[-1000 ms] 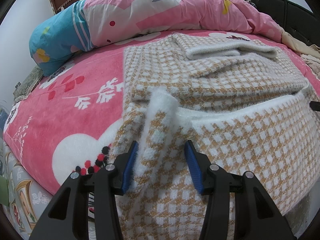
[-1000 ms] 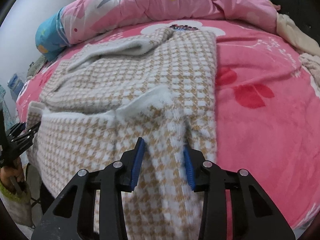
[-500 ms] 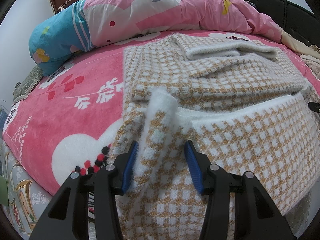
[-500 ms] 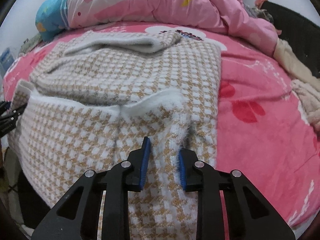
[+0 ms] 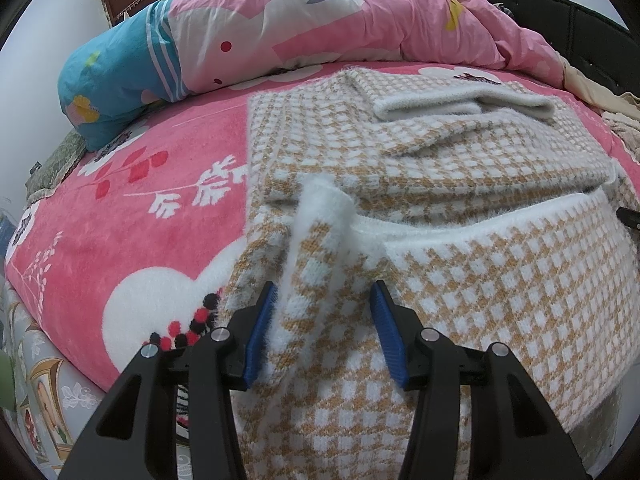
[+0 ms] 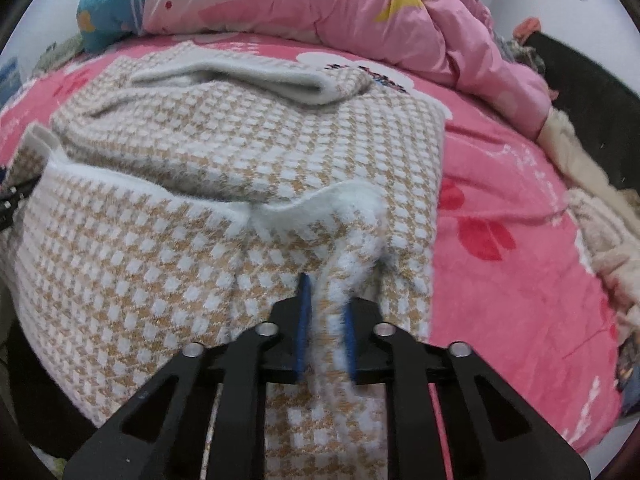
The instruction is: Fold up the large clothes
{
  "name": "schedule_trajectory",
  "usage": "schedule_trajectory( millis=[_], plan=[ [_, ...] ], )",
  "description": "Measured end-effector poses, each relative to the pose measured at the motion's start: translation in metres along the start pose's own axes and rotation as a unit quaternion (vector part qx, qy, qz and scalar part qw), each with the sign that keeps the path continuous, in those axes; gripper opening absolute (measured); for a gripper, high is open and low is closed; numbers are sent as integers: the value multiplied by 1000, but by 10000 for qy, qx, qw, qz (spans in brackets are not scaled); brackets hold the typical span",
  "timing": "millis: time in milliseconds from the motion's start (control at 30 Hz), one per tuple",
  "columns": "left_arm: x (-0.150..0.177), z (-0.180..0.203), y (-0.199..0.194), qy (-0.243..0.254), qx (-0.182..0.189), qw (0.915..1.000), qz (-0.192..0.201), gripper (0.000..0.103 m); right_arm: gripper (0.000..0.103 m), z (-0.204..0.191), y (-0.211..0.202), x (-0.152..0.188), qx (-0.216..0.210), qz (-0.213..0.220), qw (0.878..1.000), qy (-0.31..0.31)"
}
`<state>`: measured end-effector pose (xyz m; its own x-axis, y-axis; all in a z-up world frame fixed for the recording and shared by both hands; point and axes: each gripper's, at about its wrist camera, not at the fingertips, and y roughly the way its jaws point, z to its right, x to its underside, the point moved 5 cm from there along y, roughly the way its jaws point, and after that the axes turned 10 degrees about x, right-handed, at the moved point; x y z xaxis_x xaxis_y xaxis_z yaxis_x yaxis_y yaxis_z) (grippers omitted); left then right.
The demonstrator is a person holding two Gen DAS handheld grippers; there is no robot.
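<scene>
A large tan-and-white checked fuzzy garment (image 5: 420,168) lies on the pink bed, its near part folded back over the far part, with a white fuzzy hem (image 5: 472,220) across the middle. My left gripper (image 5: 324,320) is open, its blue pads on either side of a raised fold at the garment's left corner (image 5: 320,216). My right gripper (image 6: 326,316) is nearly shut, pinching a ridge of the garment (image 6: 240,160) at its right corner (image 6: 360,216). The left gripper's tip shows at the left edge of the right wrist view (image 6: 8,204).
A pink floral blanket (image 5: 140,220) covers the bed. A pink quilt (image 5: 340,20) and a blue pillow (image 5: 108,80) lie at the far side. Beige clothes (image 6: 600,220) lie at the right edge. A dark headboard (image 5: 580,40) stands at the right.
The right gripper has closed from open onto the garment's right corner and shifted forward. The left gripper has stayed open and still.
</scene>
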<state>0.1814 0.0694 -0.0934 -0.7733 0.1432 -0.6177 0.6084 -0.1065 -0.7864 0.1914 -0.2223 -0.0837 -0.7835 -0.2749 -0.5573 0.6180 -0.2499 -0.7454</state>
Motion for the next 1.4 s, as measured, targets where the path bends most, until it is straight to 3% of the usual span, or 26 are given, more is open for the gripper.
schedule_trajectory(
  millis=[167, 300, 433, 967, 1267, 1400],
  plan=[
    [0, -1, -1, 12, 83, 9999, 67, 45, 7, 0, -15, 3, 271, 152, 9995, 62],
    [-1, 4, -8, 263, -74, 9995, 186, 22, 7, 5, -34, 7, 393, 318, 9984, 263],
    [-1, 7, -21, 343, -53, 9986, 395, 12, 7, 6, -55, 11, 561, 527, 9965, 314],
    [6, 19, -123, 493, -160, 9853, 1627, 8, 7, 39, -125, 28, 458, 1292, 9856, 993],
    [-49, 26, -162, 705, -115, 9713, 2269, 7, 6, 71, -135, -13, 410, 1813, 9751, 1208],
    [-101, 16, -152, 734, -31, 9685, 2380, 7, 6, 81, -128, -53, 361, 2052, 9710, 1173]
  ],
)
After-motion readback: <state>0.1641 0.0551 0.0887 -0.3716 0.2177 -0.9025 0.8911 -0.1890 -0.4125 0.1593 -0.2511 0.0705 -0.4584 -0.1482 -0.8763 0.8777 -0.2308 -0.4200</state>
